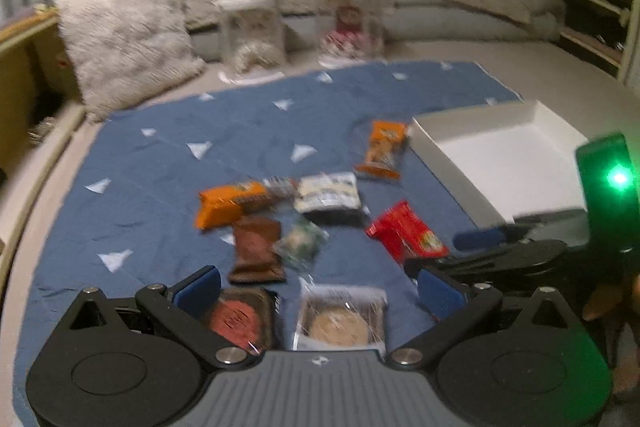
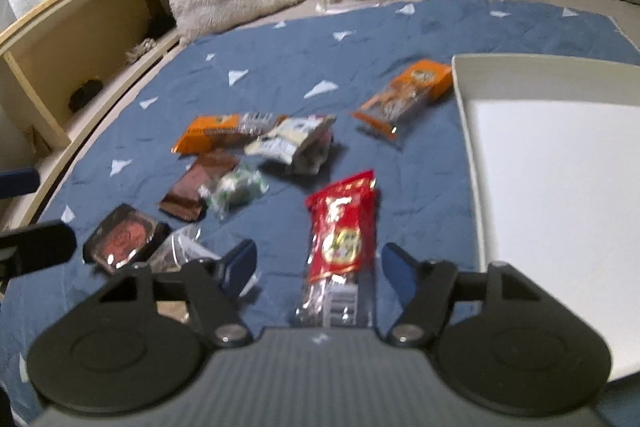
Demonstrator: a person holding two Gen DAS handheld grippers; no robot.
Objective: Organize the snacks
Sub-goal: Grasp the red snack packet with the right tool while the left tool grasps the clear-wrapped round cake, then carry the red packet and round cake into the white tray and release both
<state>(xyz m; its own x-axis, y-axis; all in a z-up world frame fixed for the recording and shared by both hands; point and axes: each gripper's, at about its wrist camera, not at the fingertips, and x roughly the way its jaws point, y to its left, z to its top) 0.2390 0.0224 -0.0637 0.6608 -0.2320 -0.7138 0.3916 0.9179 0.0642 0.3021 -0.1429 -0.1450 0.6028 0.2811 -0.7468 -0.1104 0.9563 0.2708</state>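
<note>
With both grippers gaping wide, the right gripper (image 2: 318, 263) is straddling the red pack (image 2: 344, 223) just ahead, risking pinching only slippery film and dropping it short of the white box (image 2: 560, 163) rightward.

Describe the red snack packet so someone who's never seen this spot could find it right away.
Find the blue cloth with white triangles, then the white tray on its right side. The red snack packet lies just left of that tray, lengthwise between the right gripper's open jaws. It is the only bright red wrapper; the others are orange, brown, white or clear.
</note>
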